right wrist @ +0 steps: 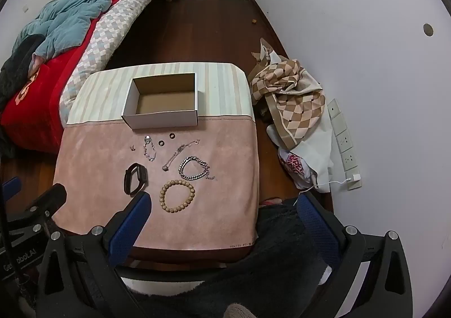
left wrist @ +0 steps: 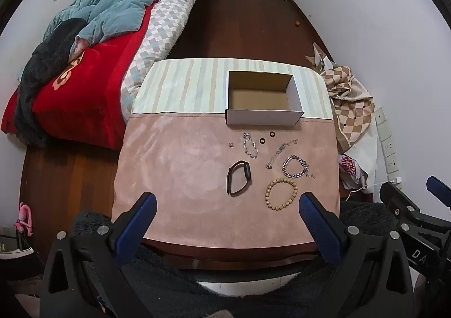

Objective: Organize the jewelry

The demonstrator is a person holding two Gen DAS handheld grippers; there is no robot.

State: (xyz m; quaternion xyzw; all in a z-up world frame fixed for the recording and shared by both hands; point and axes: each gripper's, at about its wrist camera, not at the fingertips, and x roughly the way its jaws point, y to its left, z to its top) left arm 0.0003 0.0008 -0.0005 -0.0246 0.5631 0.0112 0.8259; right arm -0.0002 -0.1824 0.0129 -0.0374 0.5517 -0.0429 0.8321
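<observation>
An empty open white box (left wrist: 263,117) (right wrist: 162,119) stands on the table cloth (left wrist: 174,177) (right wrist: 93,165). In front of it lie a black wristband (left wrist: 239,177) (right wrist: 136,178), a wooden bead bracelet (left wrist: 281,194) (right wrist: 177,195), a chunky silver chain bracelet (left wrist: 296,166) (right wrist: 194,168), two thin silver chains (left wrist: 250,146) (right wrist: 180,153), two small black rings (left wrist: 267,136) (right wrist: 166,139) and tiny earrings (left wrist: 231,144) (right wrist: 132,147). My left gripper (left wrist: 227,206) is open and empty, held above the table's near edge. My right gripper (right wrist: 225,209) is open and empty, over the near right corner.
A bed (left wrist: 84,69) (right wrist: 42,64) with red and blue bedding lies to the left. A checkered cloth pile (left wrist: 349,103) (right wrist: 293,103) and a power strip (right wrist: 345,146) lie by the right wall. Dark wooden floor (left wrist: 248,24) stretches to a far door.
</observation>
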